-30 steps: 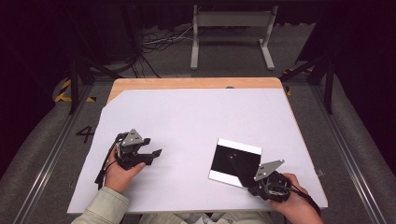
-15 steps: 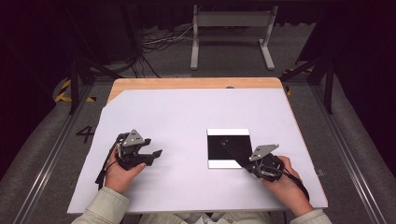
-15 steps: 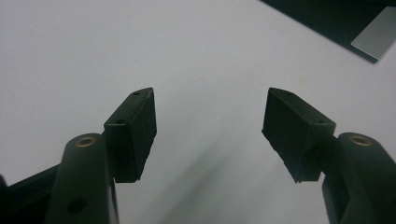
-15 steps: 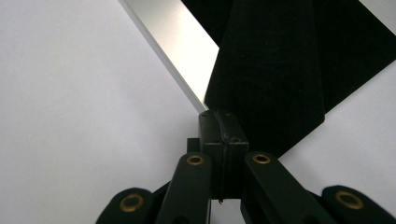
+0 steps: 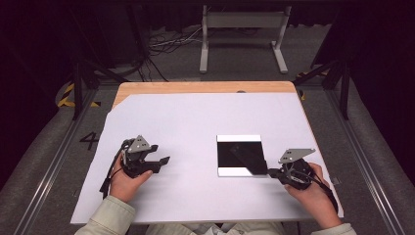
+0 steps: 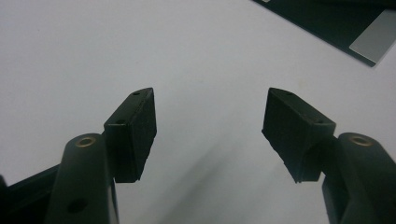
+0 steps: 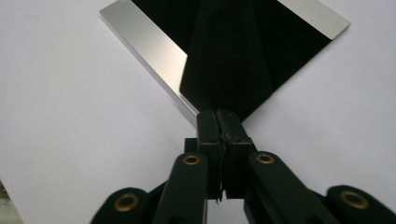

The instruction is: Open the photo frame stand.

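Note:
A square black plate (image 5: 234, 147) with pale bands along two edges (image 7: 154, 44) lies flat on the white sheet, right of centre. A thin black sheet (image 5: 252, 160) lies over it, and one corner reaches past the plate's near right corner. My right gripper (image 5: 270, 172) pinches that corner (image 7: 229, 60). Its jaws (image 7: 218, 122) stand almost together and have just been opening slightly, with the sheet's tip still between the pads. My left gripper (image 5: 164, 160) rests open at the left, nothing between its pads (image 6: 210, 135). The plate's corner (image 6: 345, 23) shows far off.
The white sheet (image 5: 195, 122) covers a wooden table whose far edge (image 5: 195, 87) shows bare. A metal stand (image 5: 242, 29) and cables lie on the floor beyond it. Rails run along both sides of the table.
The plate turned from tilted to square and shifted away from the near edge. My right gripper then moved right, drawing the black sheet's corner past the plate's edge. The left gripper stayed still.

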Demonstrator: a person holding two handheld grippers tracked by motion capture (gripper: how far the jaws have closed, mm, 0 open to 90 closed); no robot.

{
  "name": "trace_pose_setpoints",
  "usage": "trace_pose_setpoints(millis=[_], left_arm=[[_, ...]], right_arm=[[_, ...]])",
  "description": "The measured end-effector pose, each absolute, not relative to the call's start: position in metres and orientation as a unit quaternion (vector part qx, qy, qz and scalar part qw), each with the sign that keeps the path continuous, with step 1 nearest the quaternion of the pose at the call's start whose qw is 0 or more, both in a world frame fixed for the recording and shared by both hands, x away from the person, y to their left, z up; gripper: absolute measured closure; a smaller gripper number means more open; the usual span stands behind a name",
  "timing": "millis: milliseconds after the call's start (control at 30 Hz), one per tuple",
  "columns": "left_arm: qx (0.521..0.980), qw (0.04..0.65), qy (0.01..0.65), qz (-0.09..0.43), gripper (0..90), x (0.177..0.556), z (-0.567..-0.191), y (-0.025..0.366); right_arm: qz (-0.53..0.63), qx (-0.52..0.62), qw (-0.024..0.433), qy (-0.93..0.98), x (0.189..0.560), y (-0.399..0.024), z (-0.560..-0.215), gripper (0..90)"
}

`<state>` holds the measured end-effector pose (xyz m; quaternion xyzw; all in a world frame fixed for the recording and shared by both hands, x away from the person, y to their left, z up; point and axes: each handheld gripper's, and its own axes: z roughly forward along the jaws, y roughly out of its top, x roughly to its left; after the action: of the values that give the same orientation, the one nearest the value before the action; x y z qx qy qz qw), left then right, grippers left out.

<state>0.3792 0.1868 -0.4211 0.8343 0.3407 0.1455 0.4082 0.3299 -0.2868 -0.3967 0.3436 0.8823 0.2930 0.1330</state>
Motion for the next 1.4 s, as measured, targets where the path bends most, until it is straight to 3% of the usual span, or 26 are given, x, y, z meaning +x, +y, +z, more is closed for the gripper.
trace_pose_setpoints(millis=[333, 667, 1033, 1133, 1400], left_arm=[[0.835, 0.409, 0.340, 0.144, 35.3, 0.379, -0.421, 0.186], [0.834, 0.407, 0.344, 0.143, 35.1, 0.379, -0.422, 0.186], [0.834, 0.407, 0.344, 0.143, 34.9, 0.379, -0.422, 0.186], [0.834, 0.407, 0.344, 0.143, 34.7, 0.379, -0.422, 0.186], [0.834, 0.406, 0.346, 0.142, 34.3, 0.379, -0.422, 0.186]], right_arm=[[0.282, 0.366, 0.130, 0.877, 0.337, -0.302, -0.397, 73.6], [0.261, 0.377, 0.094, 0.884, 0.348, -0.304, -0.408, 66.3], [0.225, 0.351, 0.084, 0.905, 0.355, -0.284, -0.416, 80.3], [0.221, 0.342, 0.079, 0.910, 0.355, -0.281, -0.416, 87.7], [0.242, 0.337, 0.108, 0.903, 0.348, -0.280, -0.400, 90.0]])
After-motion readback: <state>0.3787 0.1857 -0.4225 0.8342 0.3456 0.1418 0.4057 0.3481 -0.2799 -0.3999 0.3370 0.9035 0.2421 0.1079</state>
